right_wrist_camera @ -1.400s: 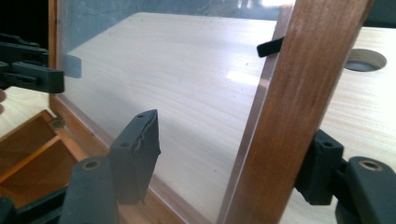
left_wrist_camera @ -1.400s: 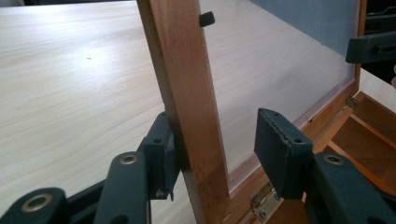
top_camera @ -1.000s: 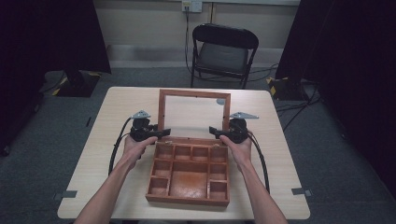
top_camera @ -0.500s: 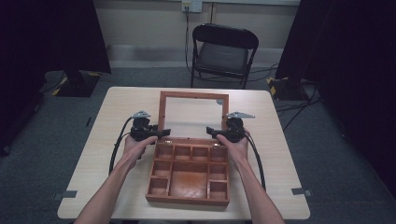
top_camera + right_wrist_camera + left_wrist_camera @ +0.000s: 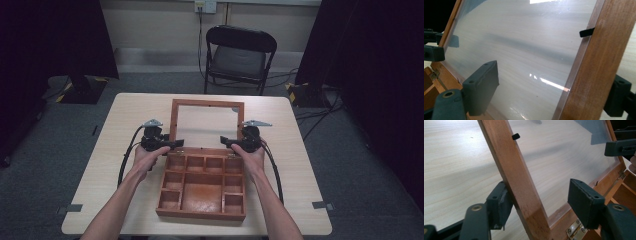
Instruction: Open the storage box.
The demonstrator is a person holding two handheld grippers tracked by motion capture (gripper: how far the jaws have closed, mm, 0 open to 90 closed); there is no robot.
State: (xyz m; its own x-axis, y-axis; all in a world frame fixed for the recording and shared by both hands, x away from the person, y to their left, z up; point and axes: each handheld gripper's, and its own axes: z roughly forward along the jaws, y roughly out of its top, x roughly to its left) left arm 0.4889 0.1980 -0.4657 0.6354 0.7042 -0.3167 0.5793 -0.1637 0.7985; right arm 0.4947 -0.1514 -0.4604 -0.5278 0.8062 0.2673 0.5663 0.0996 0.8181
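Forearms: two bare arms rise from the bottom edge of the high view and meet the back of the box, one at each side.
Box: wooden, lower centre of the high view, on the table, its near edge close to the table's front edge; open compartments, a large one in the middle and small ones along the sides and back.
Left hand: just left of the box's back corner, holding the left gripper.
Right hand: just right of the box's back corner, holding the right gripper.
Left gripper: jaws apart, straddling the lid's side rail; the left pad touches the outer face of the rail, the right pad stands clear over the pane.
Right gripper: jaws apart, one on each side of the lid's other side rail; I cannot tell whether either pad touches the wood.
Lid: wooden frame with a clear pane, centre of the high view, raised and tilted back from the box's rear edge.
Hinge: brass, bottom of the left gripper view, joining lid and box.
Table: pale wood, centre of the high view.
Chair: black folding chair, top centre of the high view, beyond the table.
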